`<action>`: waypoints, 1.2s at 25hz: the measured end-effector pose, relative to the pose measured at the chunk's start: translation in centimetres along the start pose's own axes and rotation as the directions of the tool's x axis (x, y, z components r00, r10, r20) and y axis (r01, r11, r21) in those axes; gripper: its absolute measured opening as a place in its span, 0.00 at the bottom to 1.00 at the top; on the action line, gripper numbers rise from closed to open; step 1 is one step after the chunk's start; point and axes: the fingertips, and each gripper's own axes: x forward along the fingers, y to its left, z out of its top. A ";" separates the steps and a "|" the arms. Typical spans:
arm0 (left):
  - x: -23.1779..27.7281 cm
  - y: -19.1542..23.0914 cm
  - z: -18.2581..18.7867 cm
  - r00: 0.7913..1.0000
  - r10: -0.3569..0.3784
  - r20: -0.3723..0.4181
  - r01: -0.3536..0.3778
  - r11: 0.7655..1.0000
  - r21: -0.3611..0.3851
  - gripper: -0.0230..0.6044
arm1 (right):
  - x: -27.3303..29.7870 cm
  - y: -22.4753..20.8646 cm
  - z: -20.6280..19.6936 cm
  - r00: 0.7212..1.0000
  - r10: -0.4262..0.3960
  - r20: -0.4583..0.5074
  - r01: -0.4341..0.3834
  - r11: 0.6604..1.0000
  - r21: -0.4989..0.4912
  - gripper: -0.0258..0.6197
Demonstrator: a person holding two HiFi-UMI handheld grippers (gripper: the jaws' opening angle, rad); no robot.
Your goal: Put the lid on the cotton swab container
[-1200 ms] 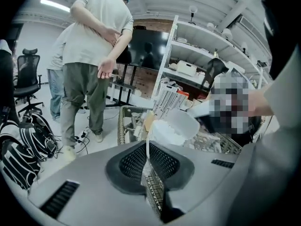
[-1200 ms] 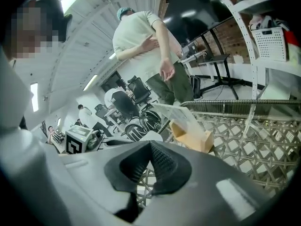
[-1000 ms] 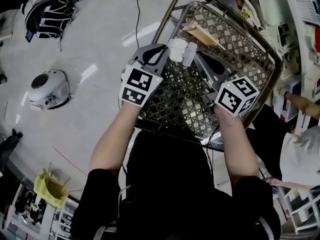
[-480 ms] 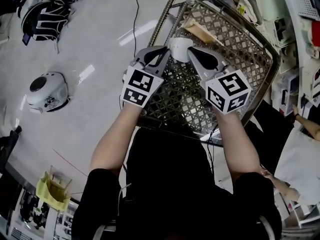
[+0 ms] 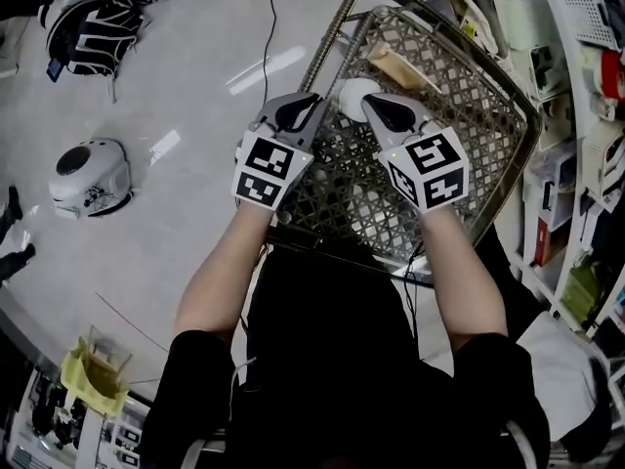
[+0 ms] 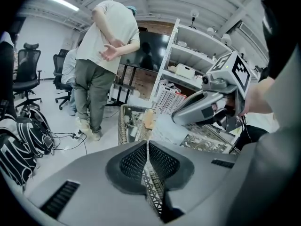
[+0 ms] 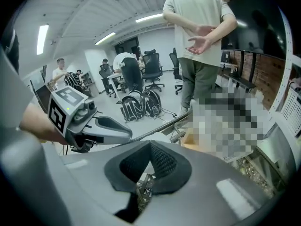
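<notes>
A small white cotton swab container (image 5: 353, 93) shows in the head view over the wire basket (image 5: 332, 27), between my two gripper tips. My left gripper (image 5: 311, 102) sits just left of it, my right gripper (image 5: 370, 105) just right, its tip against the white piece. In the left gripper view the pale container (image 6: 163, 127) lies beyond my shut left gripper (image 6: 148, 145), under the right gripper's tip (image 6: 175, 120). The right gripper view shows that gripper (image 7: 150, 148) shut too, with only lattice behind the pads. I cannot tell the lid from the body.
A tan cardboard piece (image 5: 395, 66) lies in the basket's far end. Cluttered shelves (image 5: 586, 66) stand on the right. On the floor are a white round device (image 5: 90, 174), black backpacks (image 5: 98, 8) and a cable. A person (image 6: 106, 55) stands beyond the basket.
My right gripper has swung left toward the left one. Two white pieces that were apart a second ago now read as one lump between the tips.
</notes>
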 end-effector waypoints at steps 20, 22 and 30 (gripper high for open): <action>-5.6 -0.7 2.4 0.998 0.031 0.057 -0.032 0.999 0.019 0.07 | 1.1 0.1 -0.6 0.995 -0.070 -0.071 0.069 0.997 -0.019 0.06; -6.8 -1.1 3.5 0.997 0.039 0.068 -0.041 0.999 0.031 0.07 | 0.1 0.2 0.3 0.996 -0.088 -0.006 0.088 0.996 -0.014 0.06; -11.4 -2.6 7.6 0.991 0.079 0.104 -0.088 0.993 0.082 0.07 | -7.7 2.0 4.5 0.972 -0.095 0.214 0.078 0.993 0.088 0.06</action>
